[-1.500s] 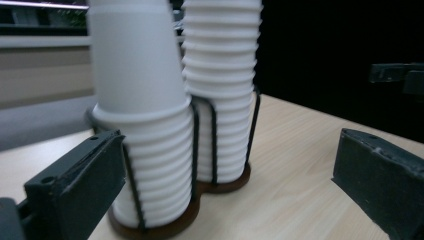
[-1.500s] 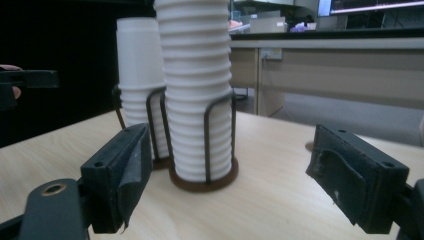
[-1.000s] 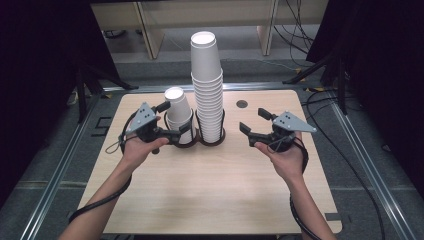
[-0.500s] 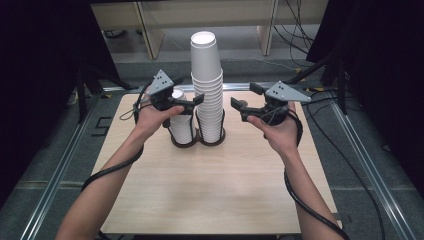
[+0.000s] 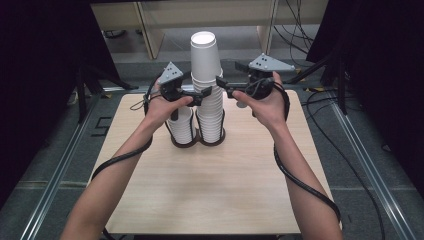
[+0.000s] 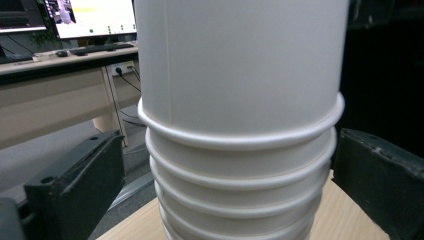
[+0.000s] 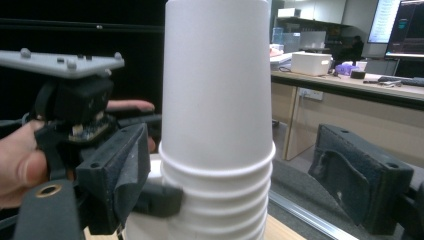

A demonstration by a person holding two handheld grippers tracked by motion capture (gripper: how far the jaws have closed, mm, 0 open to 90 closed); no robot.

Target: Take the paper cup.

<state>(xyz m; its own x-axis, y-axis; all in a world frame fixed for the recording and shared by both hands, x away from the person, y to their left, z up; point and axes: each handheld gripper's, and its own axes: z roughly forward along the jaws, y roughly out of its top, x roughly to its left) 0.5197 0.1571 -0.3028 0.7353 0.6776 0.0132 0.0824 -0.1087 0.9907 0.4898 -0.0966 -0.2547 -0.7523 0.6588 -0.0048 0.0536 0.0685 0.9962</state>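
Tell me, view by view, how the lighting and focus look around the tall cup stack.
High view: tall cup stack evenly lit and sharp, surroundings dark. Left gripper view: the stack is very near and softly blurred, monitors behind glare white. Right gripper view: the stack is fairly sharp, background desks soft.

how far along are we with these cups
Done: a short stack already stands in the holder beside the tall stack. In hand: the left gripper and right gripper, both open, straddle the tall stack near its top. Left: gripping and lifting off the top cup.
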